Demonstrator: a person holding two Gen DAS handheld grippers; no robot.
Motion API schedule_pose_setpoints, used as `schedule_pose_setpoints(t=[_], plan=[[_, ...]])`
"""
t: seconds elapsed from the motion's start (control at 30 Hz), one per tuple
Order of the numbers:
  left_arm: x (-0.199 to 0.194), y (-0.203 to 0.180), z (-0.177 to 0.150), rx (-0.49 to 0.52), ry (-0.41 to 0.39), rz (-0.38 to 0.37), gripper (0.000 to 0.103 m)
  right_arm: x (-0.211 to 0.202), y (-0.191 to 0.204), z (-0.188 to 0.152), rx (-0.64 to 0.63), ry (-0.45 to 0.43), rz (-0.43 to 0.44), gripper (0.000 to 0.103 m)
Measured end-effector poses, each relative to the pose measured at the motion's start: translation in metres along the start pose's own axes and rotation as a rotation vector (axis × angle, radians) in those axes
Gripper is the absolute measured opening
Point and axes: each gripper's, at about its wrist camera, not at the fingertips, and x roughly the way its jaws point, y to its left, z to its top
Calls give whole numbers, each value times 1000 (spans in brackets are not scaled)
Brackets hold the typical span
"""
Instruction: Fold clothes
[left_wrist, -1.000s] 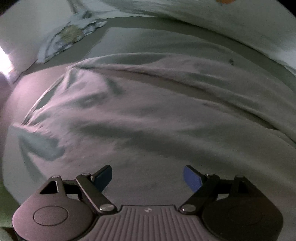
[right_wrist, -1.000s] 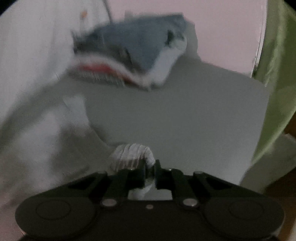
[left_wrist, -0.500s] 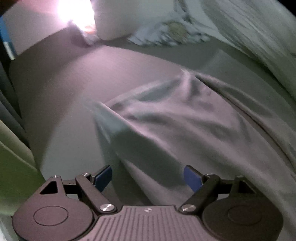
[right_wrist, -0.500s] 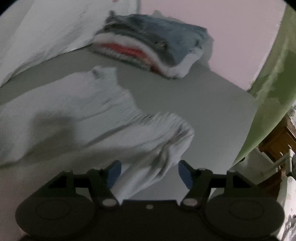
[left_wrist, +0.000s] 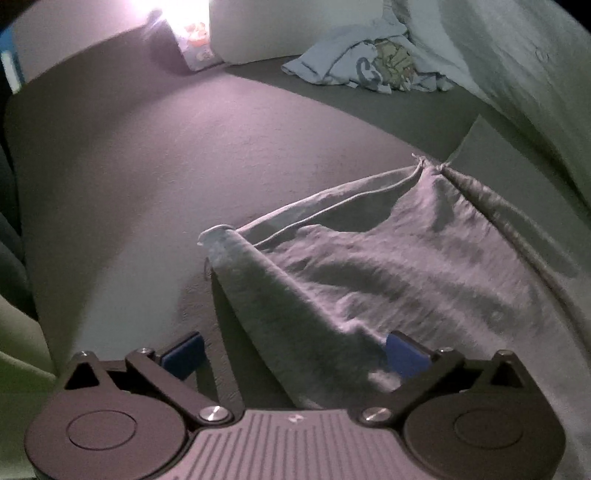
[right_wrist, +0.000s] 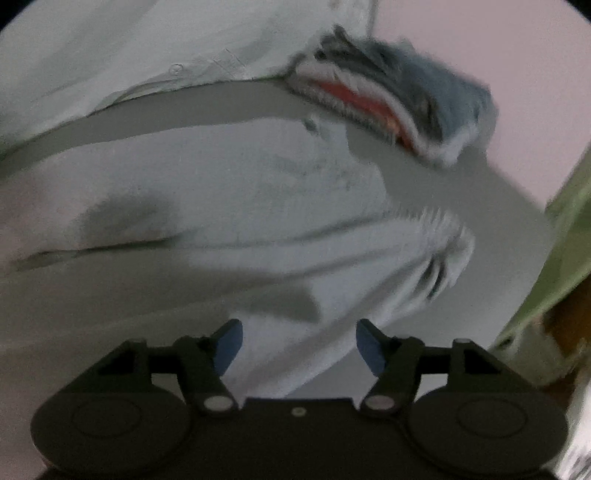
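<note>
On the grey bed (left_wrist: 155, 177), the shirt (left_wrist: 424, 266) lies lengthwise rightward.

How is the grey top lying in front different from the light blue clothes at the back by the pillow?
The grey top is spread out fairly flat, while the light blue clothes lie crumpled in a heap. The grey top is plain; the light blue clothes show a printed picture. The grey top lies right by the left hand-held gripper, with its edge between the opening jaws; the light blue clothes are far back, untouched. Both rest on the same grey bed surface.
</note>
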Motion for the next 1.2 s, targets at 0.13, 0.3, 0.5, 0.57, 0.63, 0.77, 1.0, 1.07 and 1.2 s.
schedule_pose_setpoints(t=[0.13, 0.3, 0.5, 0.57, 0.63, 0.77, 1.0, 1.07, 1.2], plan=[[-1, -7, -7, 11, -34, 34, 103, 6, -17, -15, 116, 42, 19, 75], [-2, 1, -5, -50, -38, 12, 102, 15, -52, -22, 299, 42, 29, 76], [-9, 12, -1, -190, -54, 23, 83, 35, -117, -21, 594, 7, 80, 76], [-11, 12, 0, -200, -59, 43, 70, 42, -139, -22, 706, -17, 109, 76], [-13, 9, -1, -187, -67, 44, 59, 50, -156, -22, 803, -39, 123, 76], [-14, 3, 1, -199, -70, 25, 33, 67, -175, -14, 894, -56, 114, 76], [-16, -5, 11, -270, -82, 37, 3, 94, -166, 25, 633, -32, 112, 3], [-24, -8, 16, -283, -99, 31, 2, 87, -155, 36, 497, -61, 100, 2], [-57, -7, 27, -299, -156, 10, 2, 52, -176, 50, 549, -146, 152, 2]])
